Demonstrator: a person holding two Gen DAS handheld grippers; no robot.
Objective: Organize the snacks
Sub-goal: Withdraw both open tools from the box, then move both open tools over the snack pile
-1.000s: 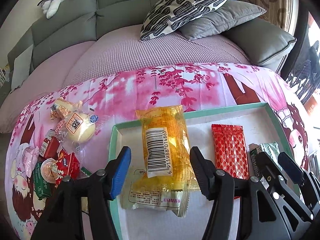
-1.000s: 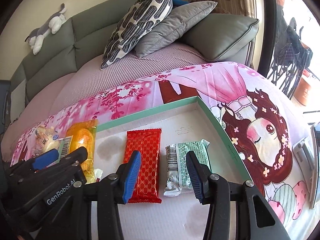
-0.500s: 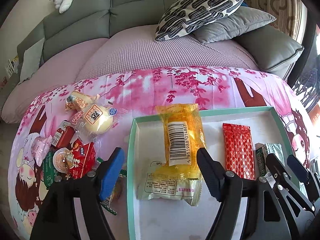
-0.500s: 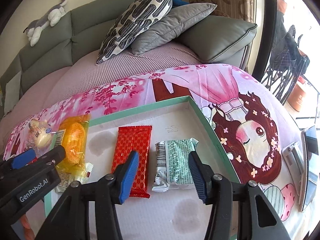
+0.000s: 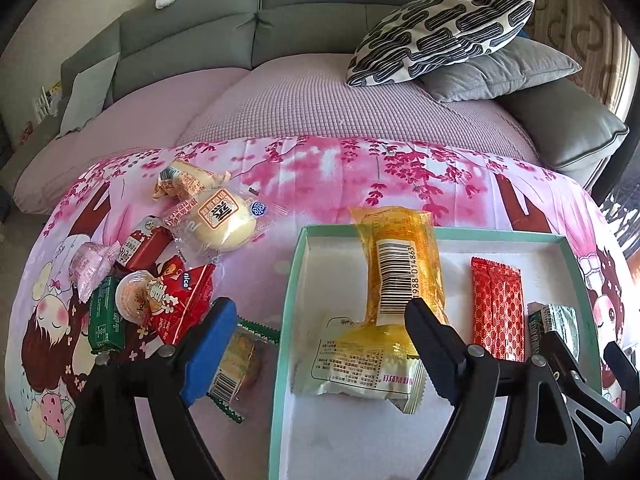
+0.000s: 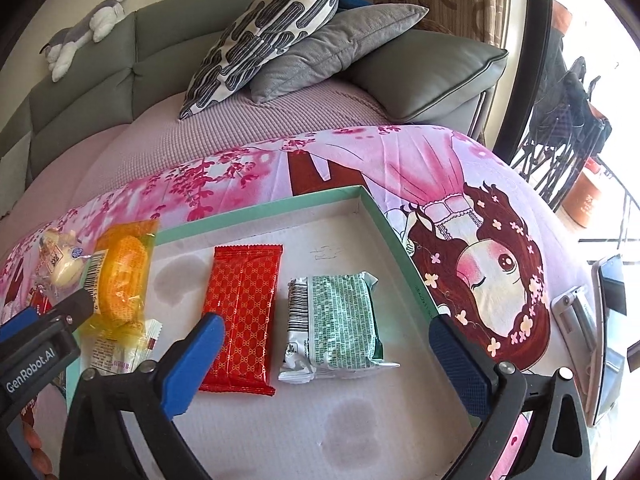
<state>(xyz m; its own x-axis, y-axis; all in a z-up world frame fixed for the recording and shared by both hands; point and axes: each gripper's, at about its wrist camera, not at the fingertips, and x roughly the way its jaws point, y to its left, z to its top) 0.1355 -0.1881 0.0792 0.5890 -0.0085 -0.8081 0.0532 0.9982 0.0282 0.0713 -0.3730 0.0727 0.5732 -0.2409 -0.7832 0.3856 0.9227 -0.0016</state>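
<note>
Left wrist view shows the left tool [image 5: 316,344] with its jaws opening and nothing pinched: one finger hangs over the loose pile, the other over the box [image 5: 286,320] edge, with the yellow pack [image 5: 404,264] and the pale pack [image 5: 356,364] lying free in the box. Right wrist view shows the right tool [image 6: 324,352] with jaws opening to a wide spread, straddling the green pack [image 6: 340,312], which lies flat on the box floor beside the red pack [image 6: 244,304]; neither pad touches it.

Both placements look finished, so the step in hand is likely the release and the fetch of the next snack. To do it well:

- Lift each tool clear before moving sideways, so a finger does not drag a wrapper out of its row.
- Take the next item from the pile [image 5: 160,280] on the pink cloth [image 5: 320,176] left of the box; the small pack [image 5: 236,364] just under the left tool's blue finger is nearest.
- Pinch across the narrow side of a wrapper, low on its body, since loose foil may slip.
- Set it in the bare floor near the front, in line with the others.
- Mind the yellow pack: its far end overhangs the rim and could be knocked out.
</note>
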